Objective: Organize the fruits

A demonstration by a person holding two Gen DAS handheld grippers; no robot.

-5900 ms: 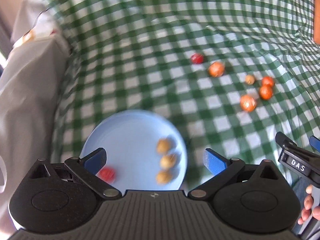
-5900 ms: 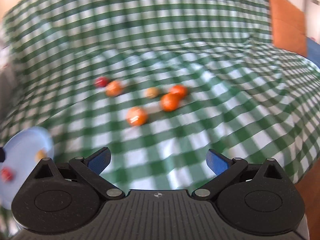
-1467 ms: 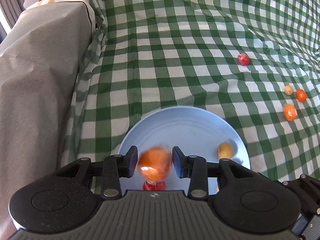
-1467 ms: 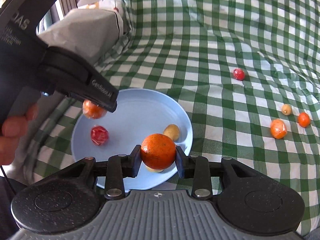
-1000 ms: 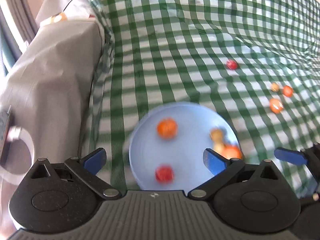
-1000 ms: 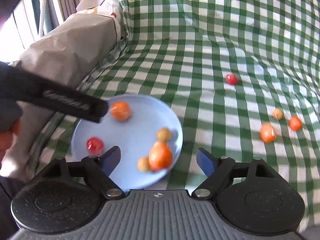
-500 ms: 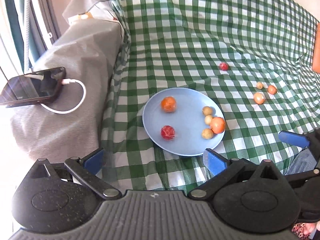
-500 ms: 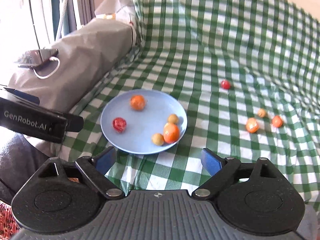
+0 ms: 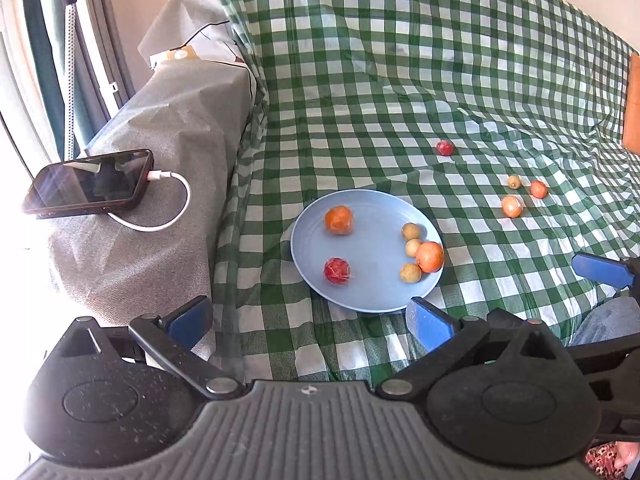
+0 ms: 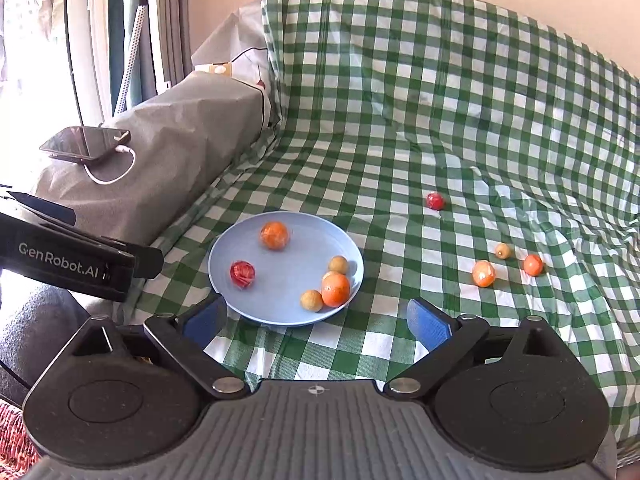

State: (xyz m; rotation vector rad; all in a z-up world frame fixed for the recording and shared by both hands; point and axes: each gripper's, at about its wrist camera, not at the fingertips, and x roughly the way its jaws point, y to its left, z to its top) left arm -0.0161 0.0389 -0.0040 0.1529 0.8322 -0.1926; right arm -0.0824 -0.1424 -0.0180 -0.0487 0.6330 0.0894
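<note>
both handheld grippers are hanging back from a round pale-blue plastic plate (image 9: 362, 300) lying at mid-frame on a green-and-white checked cloth (image 9: 360, 80); the left gripper (image 9: 310, 320) is standing with its blue-tipped jaws spread wide and holding nothing; the right gripper (image 10: 316, 322) is likewise gaping and empty; the plate is carrying a large orange fruit (image 10: 335, 289) at its right rim, a second orange fruit (image 10: 274, 235) near its upper edge, a red wrapped-looking fruit (image 10: 242, 274) at its left, and small tan fruits (image 10: 338, 264) clustered beside the large one; four loose fruits are waiting on the cloth at centre right, a small red one (image 9: 445, 147) and, well apart from it, a pale orange one (image 9: 511, 206), a tiny tan one (image 9: 513, 181) and a small bright orange one (image 9: 538, 189).

the likely risks: the cloth is lying rumpled over soft seating, so a round fruit nudged by one jaw could be rolling off down a fold; the large fruit is sitting right at the rim, and a careless drop could be knocking it out.

the left view is showing the dark smartphone (image 9: 89, 187) and its white cable (image 9: 168, 200) face-on at upper left, plus one blue tip of the right gripper at the right edge; the right view is showing the left gripper's branded black side at mid-left and more of the bare wall above.
</note>
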